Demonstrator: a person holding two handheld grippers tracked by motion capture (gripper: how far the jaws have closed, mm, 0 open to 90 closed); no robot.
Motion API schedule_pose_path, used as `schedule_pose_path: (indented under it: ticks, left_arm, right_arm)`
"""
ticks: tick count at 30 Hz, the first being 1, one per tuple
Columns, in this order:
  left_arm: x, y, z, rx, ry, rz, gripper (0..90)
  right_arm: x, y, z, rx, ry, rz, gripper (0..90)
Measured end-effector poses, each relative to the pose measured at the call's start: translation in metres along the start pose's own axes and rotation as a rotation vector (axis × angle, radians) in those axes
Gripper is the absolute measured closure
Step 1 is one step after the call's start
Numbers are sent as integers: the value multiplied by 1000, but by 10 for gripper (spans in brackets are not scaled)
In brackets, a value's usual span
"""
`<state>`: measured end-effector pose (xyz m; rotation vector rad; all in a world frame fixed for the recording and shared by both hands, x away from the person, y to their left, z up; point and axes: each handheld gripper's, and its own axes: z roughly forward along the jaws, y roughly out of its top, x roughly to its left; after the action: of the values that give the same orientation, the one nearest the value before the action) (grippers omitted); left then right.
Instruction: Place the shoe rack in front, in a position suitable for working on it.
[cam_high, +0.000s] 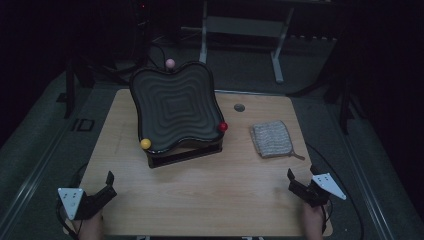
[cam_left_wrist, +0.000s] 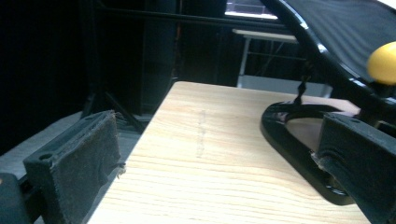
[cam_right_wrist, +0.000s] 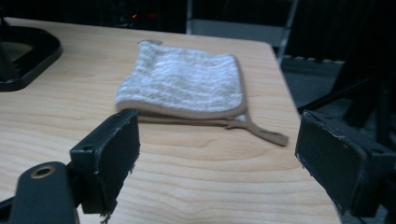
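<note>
One black wavy tray, three balls—pink, red, yellow—one folded cloth.

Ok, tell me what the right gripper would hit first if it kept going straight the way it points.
Most likely the folded cloth. The right gripper is open, its jaws framing the cloth's near edge and loop, with only bare table between. Depth is hard to judge, but nothing else lies in that line.

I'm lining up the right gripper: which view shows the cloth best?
The right gripper view: the cloth lies straight ahead between the open jaws, folded, its edging and loose loop clear. The high view shows the cloth small, at the table's right side, ahead of the right gripper. The left gripper view faces the black stand.
</note>
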<state>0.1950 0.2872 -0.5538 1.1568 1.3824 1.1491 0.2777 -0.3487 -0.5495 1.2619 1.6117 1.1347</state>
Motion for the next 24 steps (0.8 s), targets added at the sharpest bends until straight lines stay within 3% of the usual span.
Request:
schedule_pose_path:
  ticks: [3, 5, 8, 13, 16, 19, 22, 24]
  left_arm:
    - [1, 0, -1, 11, -49, -36, 1]
    - [-2, 1, 0, 40, -64, -13, 1]
    - [-8, 5, 0, 52, -72, 17, 1]
    - [-17, 22, 0, 92, -146, -23, 1]
    - [-23, 30, 1, 68, -185, 23, 1]
    - [-26, 38, 4, 78, -215, 54, 1]
    - [-27, 44, 9, 88, -256, 53, 1]
    - [-28, 48, 13, 95, -276, 55, 1]
  right_arm:
    - [1, 4, 1, 13, 43, -9, 137]
    - [3, 8, 1, 18, 68, 6, 138]
    - [10, 16, 0, 24, 71, -21, 138]
    - [18, 33, 1, 22, 124, 12, 122]
    - [24, 43, 3, 4, 136, 7, 117]
    - [31, 54, 4, -15, 193, 9, 117]
    - [41, 65, 8, -21, 206, -27, 117]
    - [47, 72, 12, -29, 230, -25, 117]
